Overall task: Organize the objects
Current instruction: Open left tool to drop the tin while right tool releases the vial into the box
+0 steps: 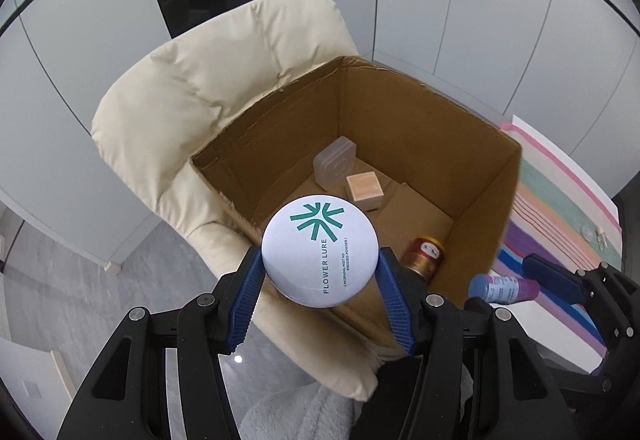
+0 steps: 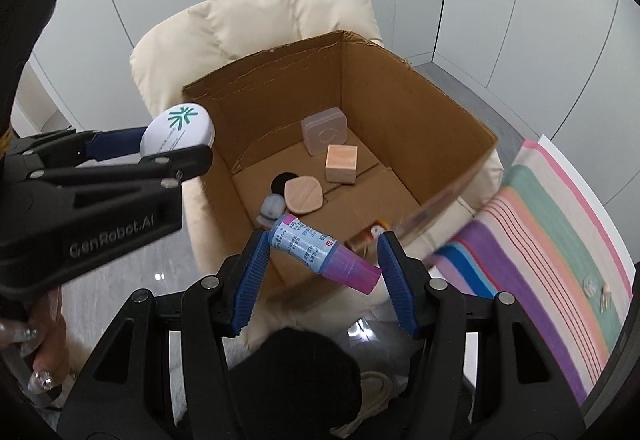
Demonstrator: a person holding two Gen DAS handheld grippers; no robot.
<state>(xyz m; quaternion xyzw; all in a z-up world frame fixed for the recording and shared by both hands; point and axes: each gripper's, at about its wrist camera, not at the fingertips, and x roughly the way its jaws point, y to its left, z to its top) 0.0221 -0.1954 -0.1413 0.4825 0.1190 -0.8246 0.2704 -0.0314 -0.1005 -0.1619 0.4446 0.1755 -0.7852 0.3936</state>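
My left gripper (image 1: 320, 260) is shut on a white round compact (image 1: 320, 240) marked "FLOWER LURE", held above the near left rim of an open cardboard box (image 1: 420, 112). The right wrist view shows that same left gripper (image 2: 176, 140) and compact (image 2: 178, 128) at the box's (image 2: 420, 100) left wall. My right gripper (image 2: 324, 244) is shut on a blue-labelled bottle with a pink cap (image 2: 320, 254), lying crosswise over the near rim. The right gripper (image 1: 520, 286) and its bottle (image 1: 504, 289) also appear in the left wrist view.
On the box floor lie a translucent square case (image 2: 325, 134), a peach cube (image 2: 341, 163), a flat peach compact (image 2: 303, 196), a gold can (image 2: 366, 236) and small items. The box sits on a cream armchair (image 1: 192, 88). A striped cloth (image 2: 560, 220) covers a table at right.
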